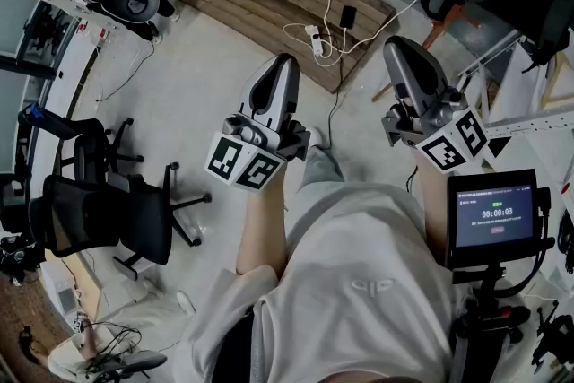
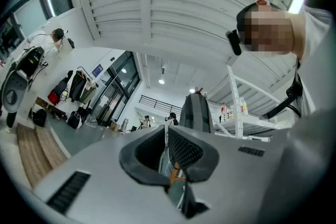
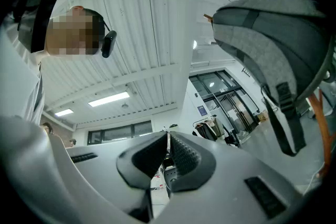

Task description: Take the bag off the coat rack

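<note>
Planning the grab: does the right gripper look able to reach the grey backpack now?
Probably yes: nothing stands between the right gripper and the grey backpack, but its jaws are shut.

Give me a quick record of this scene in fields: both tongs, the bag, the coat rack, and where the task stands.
left tongs: shut, nothing between them
right tongs: shut, nothing between them
bag: grey backpack, hanging on the coat rack, apart from both tongs
coat rack: wooden pole, partly hidden behind the bag
surroundings: office chairs at the head view's left
task stage: bag not yet taken off
</note>
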{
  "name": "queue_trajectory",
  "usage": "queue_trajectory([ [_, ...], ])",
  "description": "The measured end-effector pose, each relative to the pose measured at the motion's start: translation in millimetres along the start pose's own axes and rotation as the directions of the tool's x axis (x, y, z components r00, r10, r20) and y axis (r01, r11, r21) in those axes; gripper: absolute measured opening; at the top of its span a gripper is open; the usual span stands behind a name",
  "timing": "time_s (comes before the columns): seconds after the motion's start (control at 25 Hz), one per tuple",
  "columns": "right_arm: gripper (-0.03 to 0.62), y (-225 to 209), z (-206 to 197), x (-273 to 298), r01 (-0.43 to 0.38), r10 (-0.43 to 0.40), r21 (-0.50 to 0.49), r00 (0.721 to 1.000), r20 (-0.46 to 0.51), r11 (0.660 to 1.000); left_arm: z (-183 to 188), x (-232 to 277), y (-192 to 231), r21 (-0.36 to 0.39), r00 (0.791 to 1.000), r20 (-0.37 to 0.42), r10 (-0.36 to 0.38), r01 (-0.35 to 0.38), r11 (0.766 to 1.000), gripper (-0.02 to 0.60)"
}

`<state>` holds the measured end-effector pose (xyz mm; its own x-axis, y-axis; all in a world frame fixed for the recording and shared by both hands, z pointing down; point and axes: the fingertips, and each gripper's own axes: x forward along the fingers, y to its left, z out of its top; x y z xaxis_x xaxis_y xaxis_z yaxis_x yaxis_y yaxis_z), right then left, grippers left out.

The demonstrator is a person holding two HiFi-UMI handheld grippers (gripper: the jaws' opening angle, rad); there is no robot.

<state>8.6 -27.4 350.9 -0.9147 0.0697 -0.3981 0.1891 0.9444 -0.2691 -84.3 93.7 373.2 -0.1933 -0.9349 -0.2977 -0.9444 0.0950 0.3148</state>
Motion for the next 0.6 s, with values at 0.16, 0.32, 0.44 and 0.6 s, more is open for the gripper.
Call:
queue_trajectory([
  [0.16,0.005,-24,-24,75,0.004,-0.004,0.0,1.0,-0.011,1.0,22,33,73,0.006,1.0,-0.006,-0.015,0.015,1.0,0.008],
  [0.32,0.006,-40,-46,159,-0.006,0.006,-0.007,1.0,-0.025,1.0,49,62,142,-0.016,0.999,-0.007,-0.05,0.05,0.999,0.008],
  [0.44,0.006,-47,-63,207,-0.02,0.019,-0.01,0.999,-0.05,1.0,58,76,181,-0.037,0.998,-0.013,-0.069,0.068,0.997,0.008],
  [0.6,0.006,-69,-82,237,-0.011,0.011,0.0,0.996,-0.088,1.0,47,98,212,-0.072,0.996,-0.03,-0.084,0.082,0.994,0.009],
])
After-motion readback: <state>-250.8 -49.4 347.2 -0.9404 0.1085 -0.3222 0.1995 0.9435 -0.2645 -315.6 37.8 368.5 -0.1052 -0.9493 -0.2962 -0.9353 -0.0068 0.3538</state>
